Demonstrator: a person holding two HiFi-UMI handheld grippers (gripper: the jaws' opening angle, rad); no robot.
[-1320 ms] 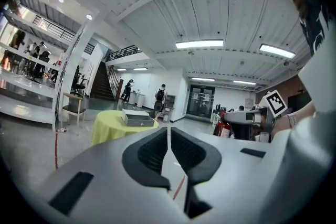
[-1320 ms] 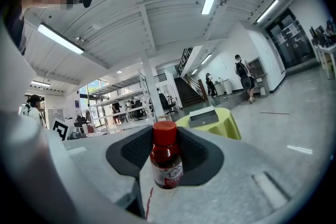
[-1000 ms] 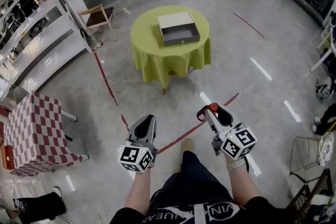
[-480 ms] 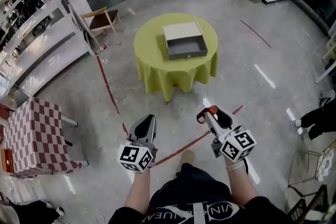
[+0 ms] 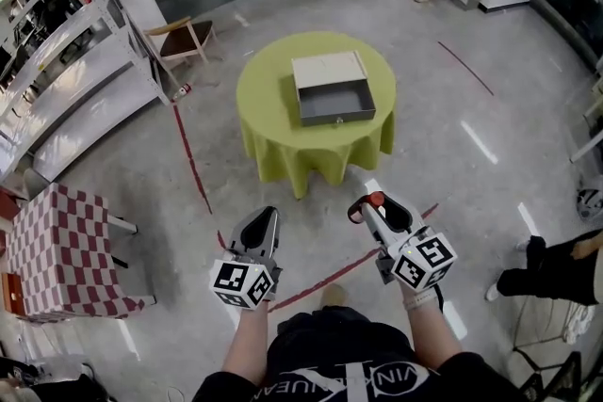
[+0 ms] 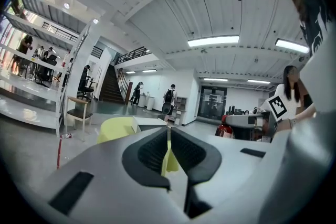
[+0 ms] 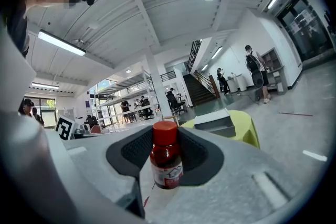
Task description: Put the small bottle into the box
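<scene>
While pinched in the right gripper (image 7: 166,139), small dark-red bottle (image 7: 167,162), long axis upright, red cap (image 7: 165,131) uppermost, left gripper (image 6: 169,138) closed, empty, open grey box (image 5: 337,116) on yellow-green round table (image 5: 271,99).

The small bottle (image 7: 166,157) has a red cap, dark red body and a label, and it's standing upright, pinched in my right gripper (image 5: 369,204). The grey box (image 5: 339,116) sits open on the round yellow-green counter (image 5: 273,108), pale lid folded back, well apart from it.
</scene>
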